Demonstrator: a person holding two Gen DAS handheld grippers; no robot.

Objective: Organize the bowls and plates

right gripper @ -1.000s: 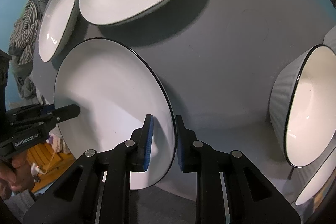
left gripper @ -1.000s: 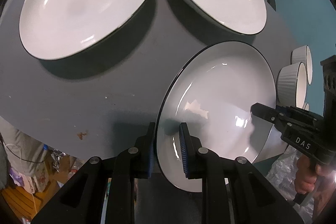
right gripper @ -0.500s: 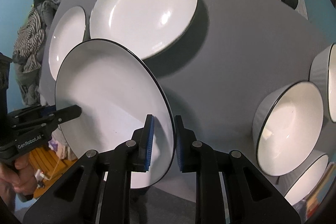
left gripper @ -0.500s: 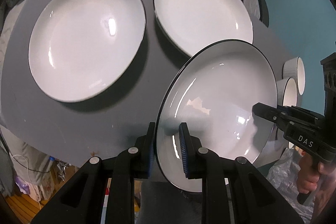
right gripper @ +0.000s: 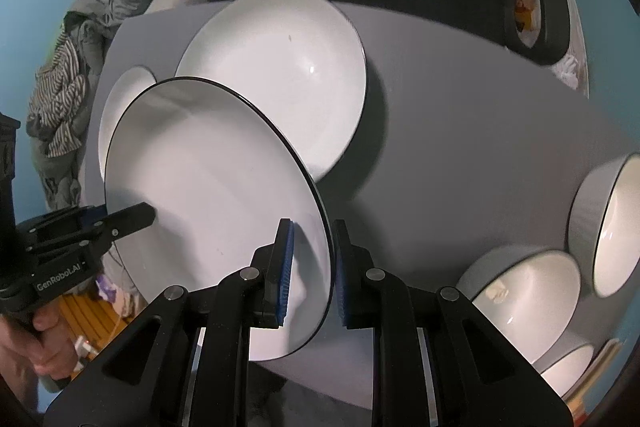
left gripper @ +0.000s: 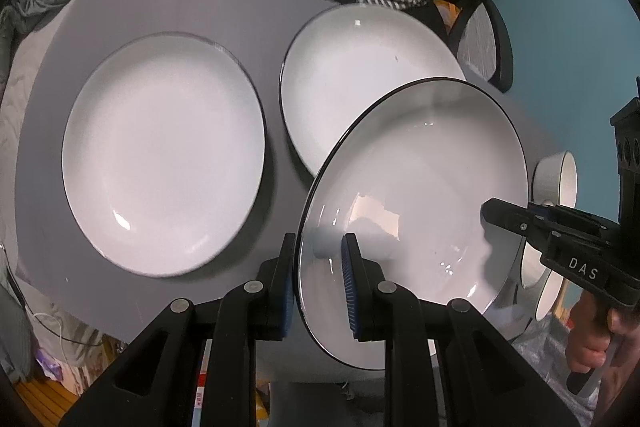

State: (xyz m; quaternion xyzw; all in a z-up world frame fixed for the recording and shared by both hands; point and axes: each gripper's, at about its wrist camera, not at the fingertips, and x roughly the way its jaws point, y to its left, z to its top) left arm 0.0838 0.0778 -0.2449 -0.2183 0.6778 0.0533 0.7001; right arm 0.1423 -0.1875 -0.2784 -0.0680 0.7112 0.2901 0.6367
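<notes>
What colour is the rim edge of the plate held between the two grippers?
Black, a thin line around the white held plate; clearest in the left wrist view.

dim indoor light, heavy fisheye distortion.
overhead glare glints on the held plate (left gripper: 420, 195); soft shadows fall on the grey table (right gripper: 460, 131); dark vignetted corners, edges bent, bowls (right gripper: 528, 291) slightly blurred.

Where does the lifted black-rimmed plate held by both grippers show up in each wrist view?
Left wrist: the lifted plate fills the lower right, its near rim between the left gripper fingers.
Right wrist: the same plate sits lower left, its rim in the right gripper.
Shared landmark: the speckled plate lying behind it on the table.
</notes>
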